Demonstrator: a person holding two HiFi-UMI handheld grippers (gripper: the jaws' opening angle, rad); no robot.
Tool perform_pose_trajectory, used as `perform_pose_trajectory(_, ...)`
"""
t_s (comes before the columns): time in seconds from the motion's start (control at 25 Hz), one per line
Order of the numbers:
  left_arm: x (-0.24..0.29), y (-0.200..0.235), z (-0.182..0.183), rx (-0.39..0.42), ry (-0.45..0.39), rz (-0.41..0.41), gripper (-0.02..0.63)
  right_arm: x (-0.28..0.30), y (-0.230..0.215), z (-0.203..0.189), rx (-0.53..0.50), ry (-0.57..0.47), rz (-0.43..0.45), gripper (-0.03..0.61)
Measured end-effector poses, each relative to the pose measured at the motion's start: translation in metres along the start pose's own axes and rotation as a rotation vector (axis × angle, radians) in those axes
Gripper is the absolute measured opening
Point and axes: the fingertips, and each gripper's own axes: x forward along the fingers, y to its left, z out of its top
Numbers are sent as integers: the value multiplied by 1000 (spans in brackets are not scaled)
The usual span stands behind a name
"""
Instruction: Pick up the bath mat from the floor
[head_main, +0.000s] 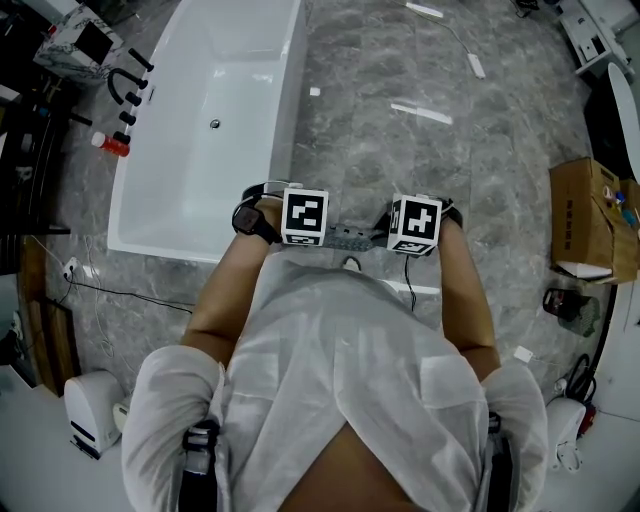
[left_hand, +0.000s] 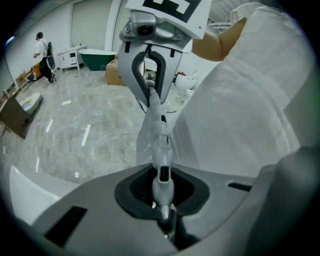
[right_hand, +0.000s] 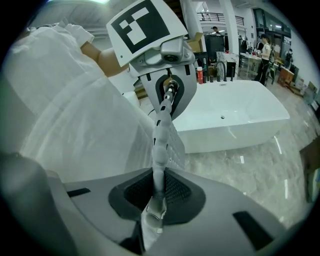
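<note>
Bath mat (head_main: 346, 236) held up off the floor (head_main: 400, 70).
The left gripper (left_hand: 162, 200) and right gripper (right_hand: 154, 210) each pinch its grey edge tight; it stretches between them at the person's (head_main: 340, 380) twelve o'clock, bathtub (head_main: 225, 110) at eleven.

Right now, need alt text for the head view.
Seen from above, a person in a white shirt holds a grey bath mat stretched between the left claw and right claw, above a grey marbled floor. A white bathtub lies at upper left.
</note>
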Motion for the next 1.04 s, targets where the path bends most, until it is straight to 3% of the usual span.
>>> perform_pose_trajectory(1.04, 14, 1, 2, -10, -28, -35, 28, 11, 0, -9, 34, -12, 35, 55)
